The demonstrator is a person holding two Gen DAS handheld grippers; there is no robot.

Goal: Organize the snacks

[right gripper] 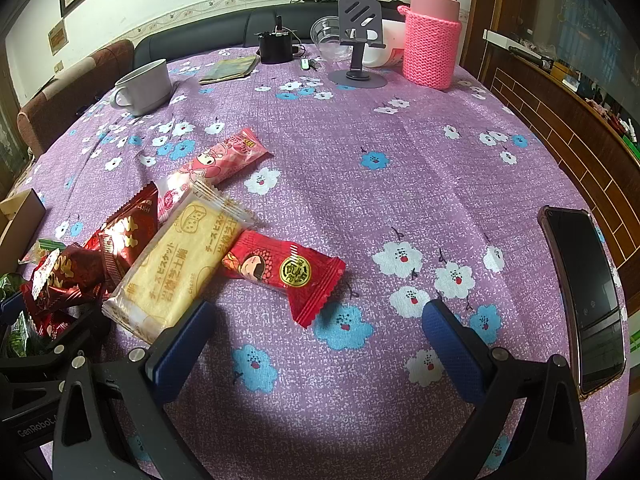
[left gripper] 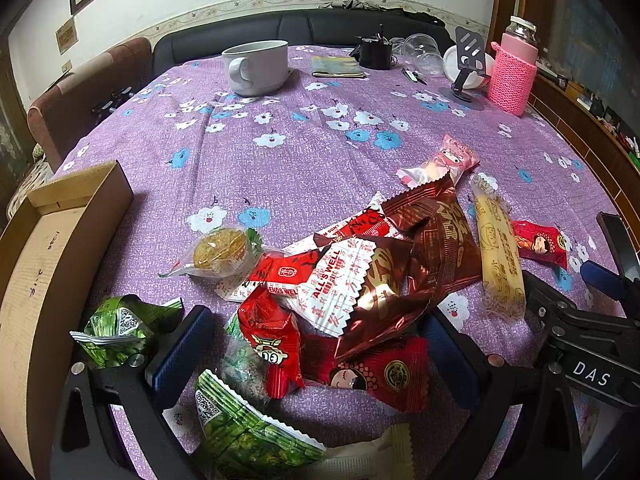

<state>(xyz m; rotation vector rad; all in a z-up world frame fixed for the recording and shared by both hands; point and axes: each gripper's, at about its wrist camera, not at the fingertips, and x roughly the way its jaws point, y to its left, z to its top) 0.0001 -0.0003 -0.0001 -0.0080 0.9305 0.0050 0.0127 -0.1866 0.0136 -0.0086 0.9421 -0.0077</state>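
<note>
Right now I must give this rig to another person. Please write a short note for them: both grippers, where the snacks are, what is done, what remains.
Left gripper: open, empty, low over the snack pile, fingers either side of it.
Right gripper: open, empty, over bare tablecloth near the red candy packet.
Cardboard box: at the table's left edge; no snacks visible inside.
Cheese biscuit packet and pink packet lie beside the pile.
Done: nothing sorted, by the look of it.
Left: every snack is still out on the table.

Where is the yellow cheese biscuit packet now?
The cheese biscuit packet lies left in the right wrist view, between the brown snack bag and a red candy packet.
</note>
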